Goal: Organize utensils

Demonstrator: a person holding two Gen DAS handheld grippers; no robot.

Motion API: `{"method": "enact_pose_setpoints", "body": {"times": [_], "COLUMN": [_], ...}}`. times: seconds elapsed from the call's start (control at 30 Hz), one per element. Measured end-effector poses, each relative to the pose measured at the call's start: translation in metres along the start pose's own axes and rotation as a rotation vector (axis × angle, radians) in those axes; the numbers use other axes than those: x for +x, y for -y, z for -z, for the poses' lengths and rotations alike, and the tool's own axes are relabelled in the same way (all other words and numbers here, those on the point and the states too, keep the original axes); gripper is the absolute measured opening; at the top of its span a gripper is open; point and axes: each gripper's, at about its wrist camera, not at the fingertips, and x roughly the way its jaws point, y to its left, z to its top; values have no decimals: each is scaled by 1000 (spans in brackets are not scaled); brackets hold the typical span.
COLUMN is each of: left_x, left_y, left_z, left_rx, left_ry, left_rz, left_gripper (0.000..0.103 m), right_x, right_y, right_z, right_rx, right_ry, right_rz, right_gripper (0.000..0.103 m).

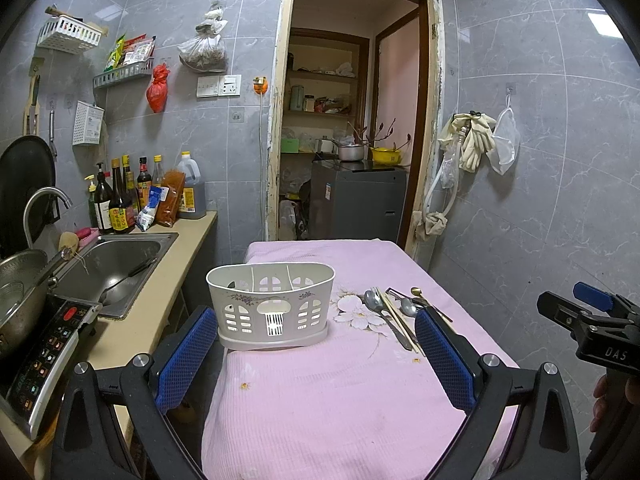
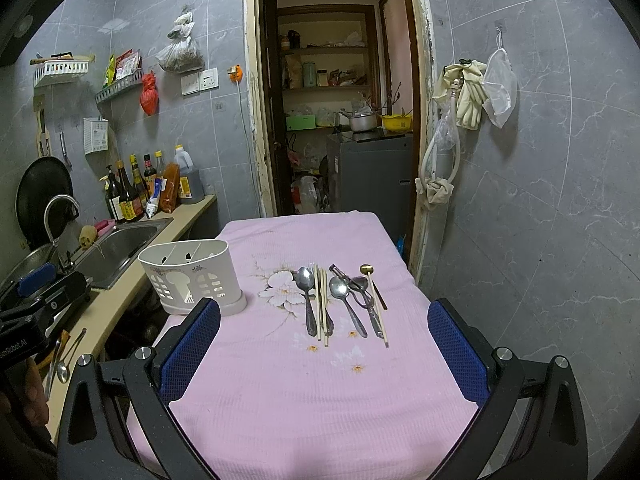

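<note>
A white plastic utensil holder (image 1: pixel 272 306) with several compartments stands empty on the pink tablecloth (image 1: pixel 320 400); in the right wrist view the holder (image 2: pixel 192 276) is at the table's left edge. Beside it lie steel spoons (image 2: pixel 306 292), wooden chopsticks (image 2: pixel 322 308) and a gold spoon (image 2: pixel 372 284); the utensils also show in the left wrist view (image 1: pixel 396 312). My left gripper (image 1: pixel 316 328) is open and empty, just in front of the holder. My right gripper (image 2: pixel 324 320) is open and empty, held above the table in front of the utensils.
A counter with a steel sink (image 1: pixel 116 268), sauce bottles (image 1: pixel 120 196) and an induction cooker (image 1: pixel 48 356) runs along the left. A spoon (image 2: pixel 64 360) lies on the counter. A doorway (image 1: pixel 348 120) opens behind the table. The tiled wall (image 1: pixel 540 200) is close on the right.
</note>
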Motion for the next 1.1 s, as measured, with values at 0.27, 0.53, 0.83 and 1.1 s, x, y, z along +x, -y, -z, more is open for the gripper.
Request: {"method": "enact_pose_setpoints", "body": {"times": [0.27,0.53,0.83,1.1], "left_x": [0,0,0,0], "left_y": [0,0,0,0], "left_z": [0,0,0,0], "left_rx": [-1,-1,-2,-2], "left_ry": [0,-1,-1,-2], "left_rz": [0,0,0,1], "left_gripper": [100,100,100,100], "right_x": [0,1,1,2], "right_y": [0,0,-1,-2], "right_z": [1,1,1,1], "right_rx": [0,-1,-1,-1], "right_ry": [-1,-2,-3,-4], "right_rz": [0,0,0,0], "right_gripper": [102,102,102,102]}}
